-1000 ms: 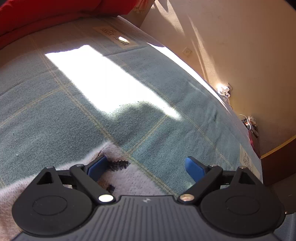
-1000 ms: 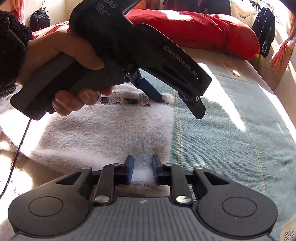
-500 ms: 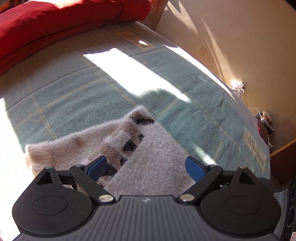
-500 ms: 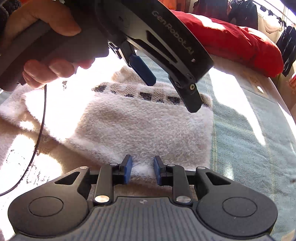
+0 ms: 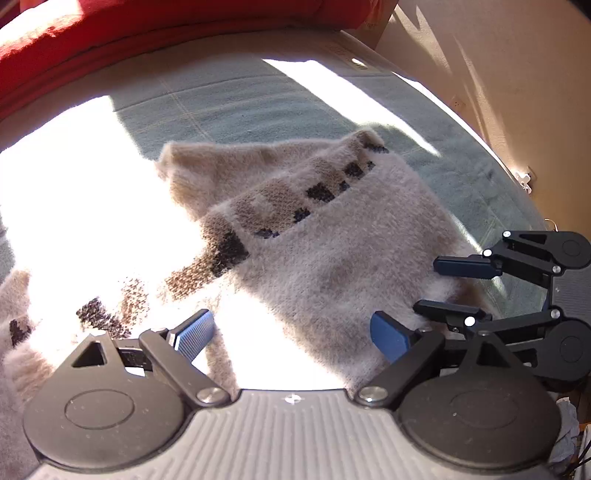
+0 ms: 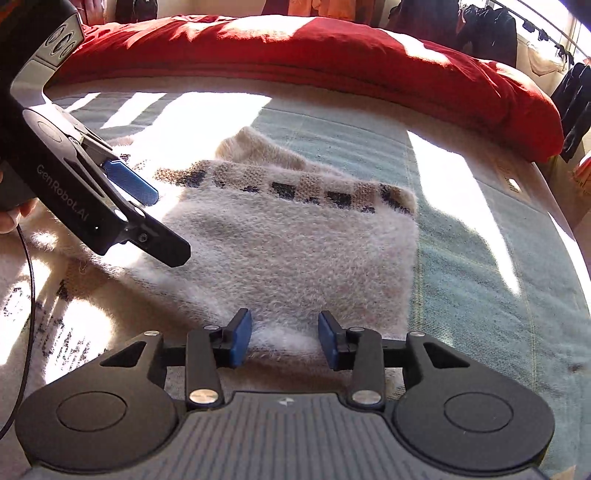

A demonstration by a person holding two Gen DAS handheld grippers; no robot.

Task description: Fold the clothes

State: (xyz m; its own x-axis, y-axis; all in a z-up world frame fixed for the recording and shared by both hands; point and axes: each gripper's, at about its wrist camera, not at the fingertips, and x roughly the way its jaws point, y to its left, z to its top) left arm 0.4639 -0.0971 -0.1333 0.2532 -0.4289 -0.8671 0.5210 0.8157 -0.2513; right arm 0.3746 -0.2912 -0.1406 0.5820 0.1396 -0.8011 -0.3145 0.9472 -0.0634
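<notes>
A fluffy beige sweater (image 6: 295,251) lies on the bed, on a pale green checked bedcover (image 6: 480,258). One part of it is folded over into a flat rectangle, and along the far edge of this fold runs a knitted band (image 6: 314,190) of dark and brown squares. Under the band a second layer of the same wool sticks out toward the far side of the bed. More of the sweater spreads to the left, in very strong sunlight, so the details there are washed out.

The right tool (image 6: 283,339) is low at the near edge of the folded part. Its blue pads stand apart, one on each side of a strip of the wool, and they do not press it; the jaws are open. In the left wrist view the same tool (image 5: 443,288) shows from the side at the right edge of the fold, with its fingers spread.

The left tool (image 5: 291,332) is above the sweater, over the sunlit area, with its jaws wide open and nothing between them. In the right wrist view it (image 6: 147,218) comes in from the left, and a fingertip of the person's hand (image 6: 11,218) shows at the picture's edge.

A red duvet (image 6: 332,55) lies along the far side of the bed. Dark clothes (image 6: 491,26) hang beyond it on the right.
</notes>
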